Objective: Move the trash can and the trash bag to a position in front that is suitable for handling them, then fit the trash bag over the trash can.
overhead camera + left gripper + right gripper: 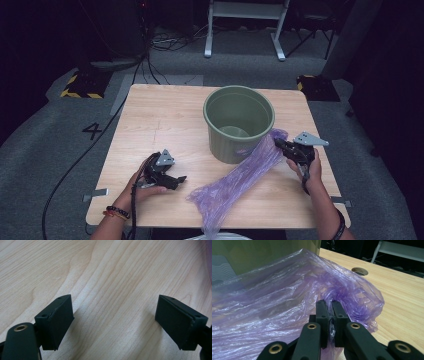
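Observation:
A crumpled purple plastic bag (235, 185) lies stretched across the wooden table (160, 120), from the front edge up to the green bucket (239, 122). My right gripper (281, 145) is shut on the bag's upper end, just right of the bucket; in the right gripper view the jaws pinch a fold of the purple bag (287, 305) at my right gripper (331, 303). My left gripper (177, 181) rests low at the table's front left, open, a short way left of the bag. In the left gripper view my left gripper (113, 315) has bare wood between its pads.
The green bucket stands upright at the table's middle back, with nothing in it that I can make out. A round cable hole (360, 271) sits in the tabletop beyond the bag. Cables (100, 135) trail over the grey floor at the left. A white stand (245, 25) is behind the table.

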Motion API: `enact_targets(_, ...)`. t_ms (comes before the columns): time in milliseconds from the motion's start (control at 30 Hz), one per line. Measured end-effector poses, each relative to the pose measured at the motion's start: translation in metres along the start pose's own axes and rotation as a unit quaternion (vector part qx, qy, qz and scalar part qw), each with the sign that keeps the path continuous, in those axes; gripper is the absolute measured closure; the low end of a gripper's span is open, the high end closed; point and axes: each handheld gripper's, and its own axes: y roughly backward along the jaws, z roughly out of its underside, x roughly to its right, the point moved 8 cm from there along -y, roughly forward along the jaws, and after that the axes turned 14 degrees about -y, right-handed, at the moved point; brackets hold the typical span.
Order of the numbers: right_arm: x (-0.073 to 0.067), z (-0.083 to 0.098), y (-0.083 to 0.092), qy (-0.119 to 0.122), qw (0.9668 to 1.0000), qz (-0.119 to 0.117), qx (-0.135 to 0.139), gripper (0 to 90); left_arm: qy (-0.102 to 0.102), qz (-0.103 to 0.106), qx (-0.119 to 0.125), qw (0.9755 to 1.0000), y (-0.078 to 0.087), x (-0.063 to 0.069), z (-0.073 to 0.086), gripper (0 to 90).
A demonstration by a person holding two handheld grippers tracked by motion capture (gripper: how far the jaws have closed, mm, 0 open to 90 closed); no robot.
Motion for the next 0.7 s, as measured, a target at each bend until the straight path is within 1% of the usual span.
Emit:
enact_targets(100,-0.002,-0.002,0.001,-0.003,1.0000,-0.005,0.003,86.7,0.003,-0.001,-0.002,1.0000,0.000,0.000,0.000,14.7)
enact_targets(133,-0.003,-0.003,0.001,0.002,1.0000,-0.005,0.004,86.7,0.003,-0.002,-0.005,1.0000,0.000,0.001,-0.001,15.7)
enact_targets(167,-0.003,-0.003,0.001,0.002,1.0000,-0.005,0.004,86.7,0.002,-0.002,-0.006,1.0000,0.000,0.001,-0.002,15.7)
enact_targets(200,-0.003,-0.003,0.001,0.003,1.0000,-0.005,0.004,86.7,0.003,0.003,-0.005,1.0000,-0.001,0.004,-0.004,16.7)
enact_targets(267,-0.003,-0.003,0.001,0.003,1.0000,-0.003,0.004,86.7,-0.002,0.023,-0.010,0.9997,-0.003,0.010,-0.010,17.4)
enact_targets(300,-0.002,-0.003,0.001,0.002,1.0000,-0.003,0.004,86.6,-0.006,0.025,-0.011,0.9996,-0.003,0.012,-0.015,17.5)
enact_targets(367,-0.002,-0.003,0.001,0.003,1.0000,-0.001,0.004,86.6,-0.017,0.023,0.004,0.9996,0.000,0.016,-0.028,17.8)
enact_targets(467,-0.003,-0.003,0.001,0.006,1.0000,0.000,0.004,86.4,-0.020,0.035,0.040,0.9984,0.006,0.021,-0.048,18.4)
enact_targets(533,-0.003,-0.003,0.001,0.007,1.0000,0.000,0.004,86.4,-0.023,0.040,0.053,0.9975,0.008,0.025,-0.060,18.1)
enact_targets(567,-0.004,-0.003,0.001,0.008,1.0000,0.001,0.004,86.4,-0.022,0.050,0.060,0.9967,0.008,0.028,-0.066,18.0)
enact_targets(633,-0.005,-0.004,0.002,0.009,0.9999,0.002,0.005,86.4,-0.034,0.060,0.068,0.9953,0.008,0.036,-0.077,17.3)
enact_targets(700,-0.006,-0.007,0.004,0.013,0.9999,0.003,0.010,86.4,-0.043,0.077,0.077,0.9931,0.007,0.045,-0.086,17.3)
